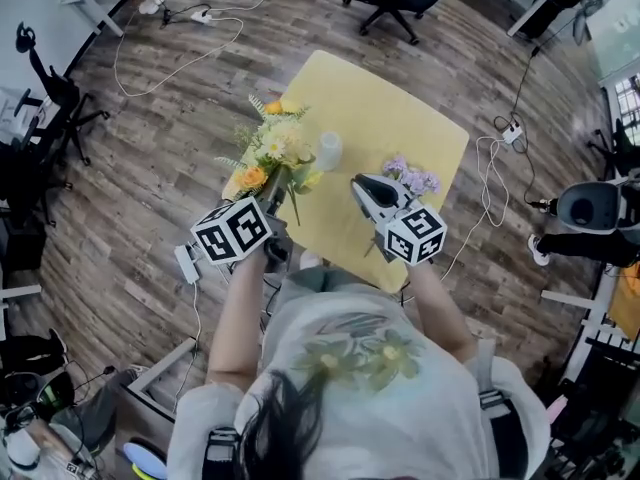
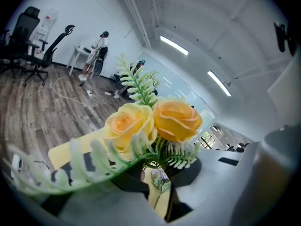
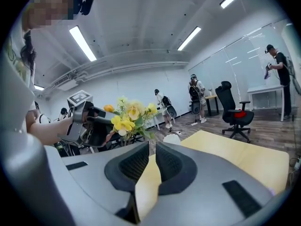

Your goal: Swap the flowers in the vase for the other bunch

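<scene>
yellow table [image 1: 400, 118] | left gripper [image 2: 156, 175] clamped on stems of yellow bunch [image 1: 275, 153], held over table's left edge | right gripper [image 3: 151, 165] jaws pinched together, empty, just beside purple bunch [image 1: 412, 179] lying on table | white vase [image 1: 329, 150] upright on table between the bunches

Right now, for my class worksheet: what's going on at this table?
A person stands at the yellow table with a gripper in each hand. The left gripper is shut on the stems of the yellow bunch, held just left of the white vase, which looks empty. The purple bunch lies on the table beside the right gripper, whose jaws are shut with nothing between them.
</scene>
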Available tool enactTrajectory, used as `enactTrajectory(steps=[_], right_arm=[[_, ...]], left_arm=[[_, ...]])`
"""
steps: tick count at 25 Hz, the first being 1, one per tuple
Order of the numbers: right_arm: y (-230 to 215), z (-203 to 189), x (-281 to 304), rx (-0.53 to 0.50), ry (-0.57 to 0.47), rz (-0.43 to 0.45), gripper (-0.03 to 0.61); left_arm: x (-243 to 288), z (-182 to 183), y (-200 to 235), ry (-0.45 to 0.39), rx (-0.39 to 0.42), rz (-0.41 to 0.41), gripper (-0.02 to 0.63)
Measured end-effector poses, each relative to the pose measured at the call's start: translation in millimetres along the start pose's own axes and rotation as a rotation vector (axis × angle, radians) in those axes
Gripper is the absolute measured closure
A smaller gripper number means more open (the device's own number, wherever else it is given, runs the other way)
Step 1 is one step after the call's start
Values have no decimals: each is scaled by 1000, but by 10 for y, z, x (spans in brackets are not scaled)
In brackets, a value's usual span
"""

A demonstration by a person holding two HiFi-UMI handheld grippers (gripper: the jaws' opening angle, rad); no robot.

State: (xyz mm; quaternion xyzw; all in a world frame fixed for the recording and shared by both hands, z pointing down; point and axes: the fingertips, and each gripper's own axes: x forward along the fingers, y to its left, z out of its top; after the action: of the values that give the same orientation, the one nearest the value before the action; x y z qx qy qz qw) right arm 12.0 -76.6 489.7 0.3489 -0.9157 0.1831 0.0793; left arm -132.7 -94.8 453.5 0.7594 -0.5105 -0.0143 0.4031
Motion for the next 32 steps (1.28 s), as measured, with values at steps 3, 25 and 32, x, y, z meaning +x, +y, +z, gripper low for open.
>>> enactTrajectory(steps=[3,25,32], right_arm=[[-38,-65,38,10,18,-2,529],[-290,-355,181,61,111,-70,529],[-354,-458,169,71,135,-80,529]], left_arm=[[174,-284,200,77,-84,48,525],[1086,-1339,1170,298,-404,246,508],[1236,-1427,1265,291,-424,232,437]])
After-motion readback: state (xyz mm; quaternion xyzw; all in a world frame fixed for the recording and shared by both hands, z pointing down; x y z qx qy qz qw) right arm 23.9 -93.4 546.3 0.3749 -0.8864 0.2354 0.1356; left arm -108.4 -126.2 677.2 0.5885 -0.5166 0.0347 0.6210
